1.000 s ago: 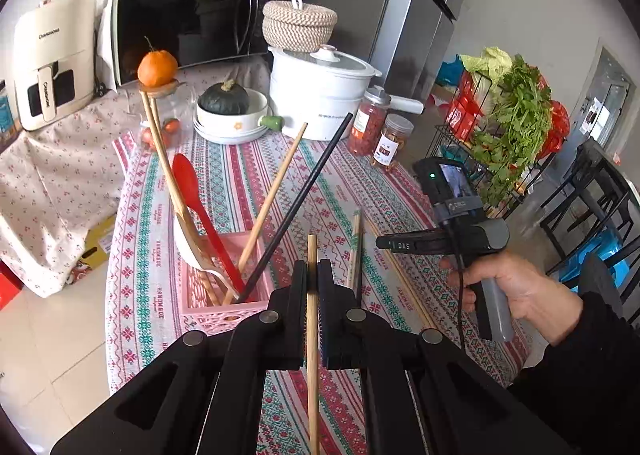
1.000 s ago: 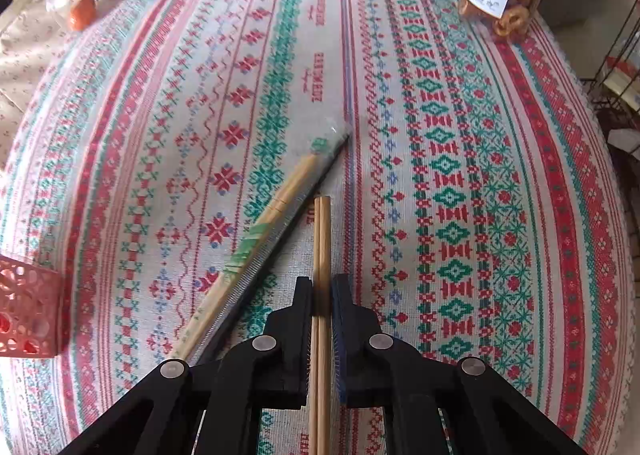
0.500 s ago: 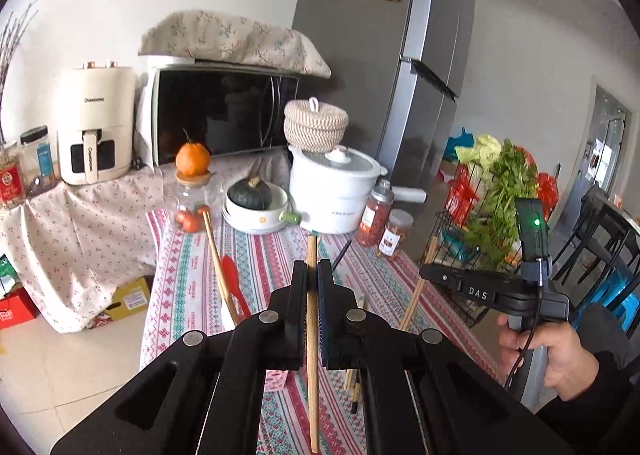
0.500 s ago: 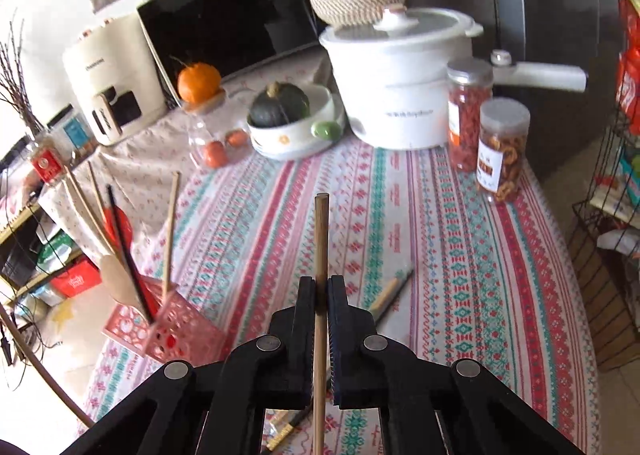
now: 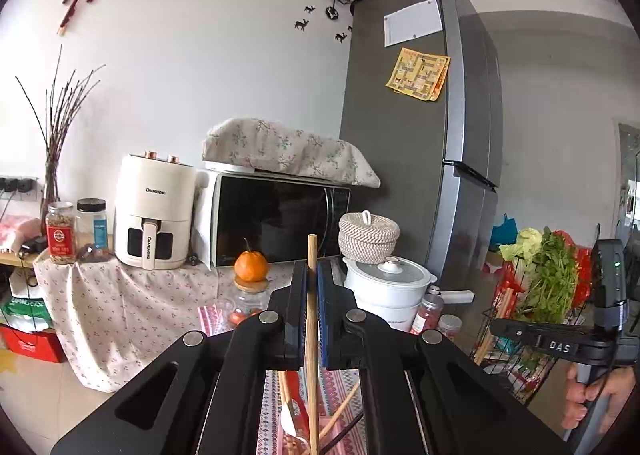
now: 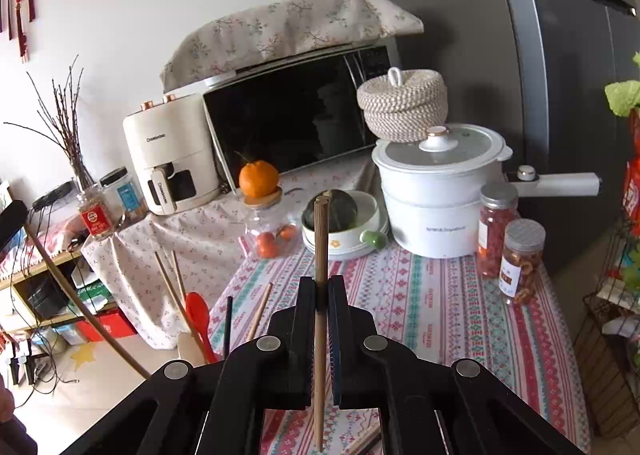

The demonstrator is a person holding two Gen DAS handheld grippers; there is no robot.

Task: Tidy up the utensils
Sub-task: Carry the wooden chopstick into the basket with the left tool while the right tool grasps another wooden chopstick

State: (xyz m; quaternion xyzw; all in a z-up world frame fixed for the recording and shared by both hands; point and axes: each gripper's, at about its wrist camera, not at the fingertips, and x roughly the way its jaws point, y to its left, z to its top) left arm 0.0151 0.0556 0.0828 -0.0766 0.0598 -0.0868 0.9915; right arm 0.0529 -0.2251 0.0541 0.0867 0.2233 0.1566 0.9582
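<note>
My left gripper (image 5: 312, 269) is shut on a single wooden chopstick (image 5: 311, 335), which stands upright between its pads, high over the table. Below it, seen between the arms, a red spoon and other sticks (image 5: 294, 401) poke up. My right gripper (image 6: 321, 283) is shut on a pair of wooden chopsticks (image 6: 321, 239), lifted above the patterned tablecloth (image 6: 440, 295). Down to its left stand a red spoon (image 6: 198, 313), a wooden spoon (image 6: 190, 347), wooden chopsticks (image 6: 172, 287) and a black chopstick (image 6: 228, 325); their holder is hidden. In the left wrist view a hand (image 5: 588, 395) carries the right gripper (image 5: 496, 326).
At the table's far end are a white pot (image 6: 436, 191), a bowl with a dark squash (image 6: 352, 227), two jars (image 6: 520, 259) and an orange on a jar (image 6: 259, 177). A microwave (image 6: 296, 115), air fryer (image 6: 168, 159) and fridge (image 5: 420, 159) stand behind. A wire rack of greens (image 5: 548, 283) is at right.
Both grippers have risen and tilted upward, so the views swing from the tabletop to the appliances and wall. The right gripper has carried its chopstick pair up off the cloth.
</note>
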